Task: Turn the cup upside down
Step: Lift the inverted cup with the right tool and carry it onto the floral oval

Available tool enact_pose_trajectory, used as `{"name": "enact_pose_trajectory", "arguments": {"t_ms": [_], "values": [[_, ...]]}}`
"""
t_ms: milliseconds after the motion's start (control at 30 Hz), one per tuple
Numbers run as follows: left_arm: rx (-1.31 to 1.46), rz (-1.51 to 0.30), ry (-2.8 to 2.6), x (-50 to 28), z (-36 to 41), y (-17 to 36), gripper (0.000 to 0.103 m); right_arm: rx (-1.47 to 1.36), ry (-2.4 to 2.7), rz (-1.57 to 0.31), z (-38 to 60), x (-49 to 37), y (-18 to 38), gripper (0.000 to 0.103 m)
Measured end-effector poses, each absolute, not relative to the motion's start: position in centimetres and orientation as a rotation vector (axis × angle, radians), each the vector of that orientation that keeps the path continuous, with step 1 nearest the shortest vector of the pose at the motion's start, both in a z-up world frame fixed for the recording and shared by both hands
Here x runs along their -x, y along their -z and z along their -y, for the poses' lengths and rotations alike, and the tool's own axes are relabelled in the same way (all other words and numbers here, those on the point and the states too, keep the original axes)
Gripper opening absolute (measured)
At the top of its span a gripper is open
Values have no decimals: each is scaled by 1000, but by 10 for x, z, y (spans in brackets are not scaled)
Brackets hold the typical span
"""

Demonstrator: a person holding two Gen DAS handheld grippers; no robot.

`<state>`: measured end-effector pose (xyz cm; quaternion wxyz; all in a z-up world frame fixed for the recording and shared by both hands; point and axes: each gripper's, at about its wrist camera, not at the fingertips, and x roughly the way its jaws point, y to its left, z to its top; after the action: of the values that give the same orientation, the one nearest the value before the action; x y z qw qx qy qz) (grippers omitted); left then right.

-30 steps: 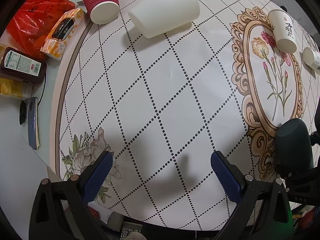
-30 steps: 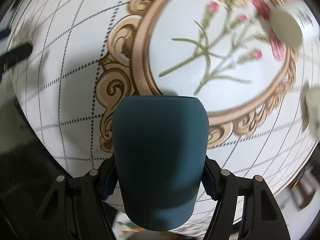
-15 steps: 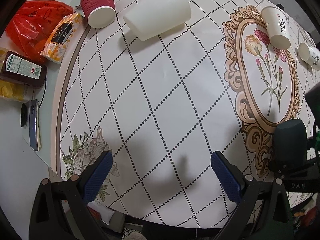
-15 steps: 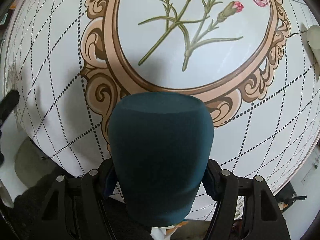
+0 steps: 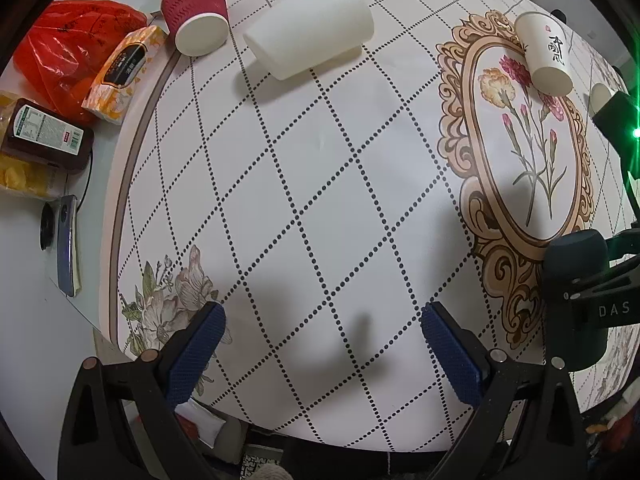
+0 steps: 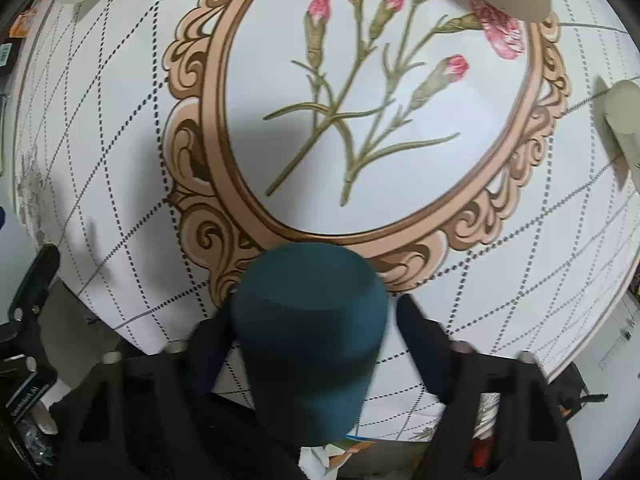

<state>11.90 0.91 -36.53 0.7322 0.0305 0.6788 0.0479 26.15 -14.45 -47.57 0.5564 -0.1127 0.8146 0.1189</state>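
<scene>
A dark teal cup (image 6: 312,332) stands upside down near the table's front edge, its closed base up. My right gripper (image 6: 316,344) is open around it, with a gap showing between each finger and the cup's sides. The cup also shows in the left wrist view (image 5: 576,300) at the right edge, with the right gripper's black frame around it. My left gripper (image 5: 320,344) is open and empty over the checked tablecloth (image 5: 320,160).
A white cup (image 5: 308,48) lies on its side at the back. A red paper cup (image 5: 196,16) and a white printed paper cup (image 5: 544,56) stand inverted. A red bag (image 5: 68,48), tissue pack (image 5: 124,68), bottle (image 5: 44,136) and phone (image 5: 66,244) lie left.
The right gripper has lowered the teal cup to the table's front edge and opened its fingers, letting go of it. The left gripper has drawn back slightly.
</scene>
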Motion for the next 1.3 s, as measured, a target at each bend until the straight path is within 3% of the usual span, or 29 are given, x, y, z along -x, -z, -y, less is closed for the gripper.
{"name": "enact_pose_trajectory", "arguments": {"t_ms": [267, 633, 867, 1300], "values": [[-68, -1496, -85, -123, -8, 366, 101, 229, -301, -1783, 142, -254, 446, 71], [-49, -1504, -61, -142, -5, 364, 101, 40, -184, -1313, 170, -245, 373, 71], [-55, -1503, -59, -151, -2, 364, 101, -71, -89, -1093, 182, -228, 373, 71], [-88, -1492, -18, -151, 7, 359, 101, -27, -99, -1072, 171, -188, 386, 71]]}}
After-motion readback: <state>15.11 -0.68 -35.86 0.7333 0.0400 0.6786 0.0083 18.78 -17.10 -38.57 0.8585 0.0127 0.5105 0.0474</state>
